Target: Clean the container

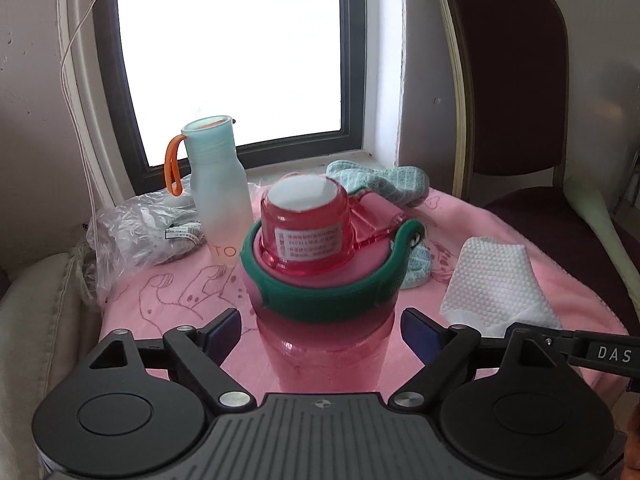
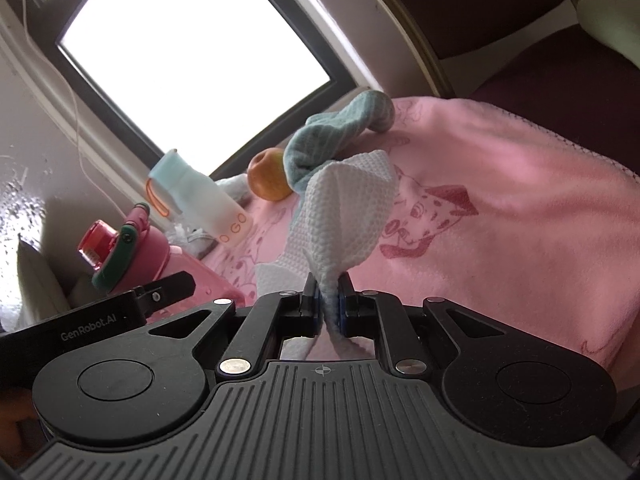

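Pink bottle base hidden behind left gripper body, label text too small to read. Window blown out, nothing visible thru it. Chair cut off at right edge.

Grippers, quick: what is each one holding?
Left gripper: open around the pink bottle, not gripping.
Right gripper: shut on the white wipe.

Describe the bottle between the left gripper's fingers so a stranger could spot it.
Start at the window, then drop to the pink cloth below it. The pink bottle stands nearest the camera, ringed by a green strap, unlike the frosted bottle with its orange loop.
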Available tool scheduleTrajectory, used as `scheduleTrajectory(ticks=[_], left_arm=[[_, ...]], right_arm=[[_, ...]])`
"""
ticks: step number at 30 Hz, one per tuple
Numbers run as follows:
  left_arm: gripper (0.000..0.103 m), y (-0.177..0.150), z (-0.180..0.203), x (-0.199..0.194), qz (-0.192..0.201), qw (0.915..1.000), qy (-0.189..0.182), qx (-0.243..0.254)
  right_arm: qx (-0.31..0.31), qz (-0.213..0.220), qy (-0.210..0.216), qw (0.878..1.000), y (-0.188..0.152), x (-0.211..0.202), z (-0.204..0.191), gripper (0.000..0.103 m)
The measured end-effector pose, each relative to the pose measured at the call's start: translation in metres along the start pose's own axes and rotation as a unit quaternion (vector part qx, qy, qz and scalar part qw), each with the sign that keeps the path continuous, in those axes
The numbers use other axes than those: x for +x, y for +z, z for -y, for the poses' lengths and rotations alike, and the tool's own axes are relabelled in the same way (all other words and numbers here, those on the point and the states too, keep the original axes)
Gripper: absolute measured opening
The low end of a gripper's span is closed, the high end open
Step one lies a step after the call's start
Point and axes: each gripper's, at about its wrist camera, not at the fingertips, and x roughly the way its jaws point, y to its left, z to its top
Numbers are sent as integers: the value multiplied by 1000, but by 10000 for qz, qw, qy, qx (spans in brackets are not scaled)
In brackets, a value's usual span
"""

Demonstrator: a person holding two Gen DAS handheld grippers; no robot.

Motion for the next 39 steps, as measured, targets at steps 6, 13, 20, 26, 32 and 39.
scheduleTrajectory(ticks=[6, 13, 20, 26, 32, 39], left_arm=[[90, -2, 3, -1, -42, 10000, 30, 20], [90, -3, 4, -1, -64, 10000, 55, 14], [91, -8, 0, -3, -28, 10000, 64, -48], [91, 0, 5, -3, 286, 9995, 118, 87], [82, 7, 13, 5, 534, 9973, 393, 308], [72, 6, -45, 8, 516, 9915, -232, -1174]], right_arm=[[-38, -14, -22, 10000, -5, 0, 1, 14], [7, -56, -8, 10000, -8, 1, 4, 14], [20, -58, -4, 10000, -10, 1, 5, 15], [60, -84, 10, 9999, -12, 2, 8, 15], [11, -107, 40, 9999, -13, 2, 5, 15], [-46, -137, 38, 9999, -13, 0, 0, 15]])
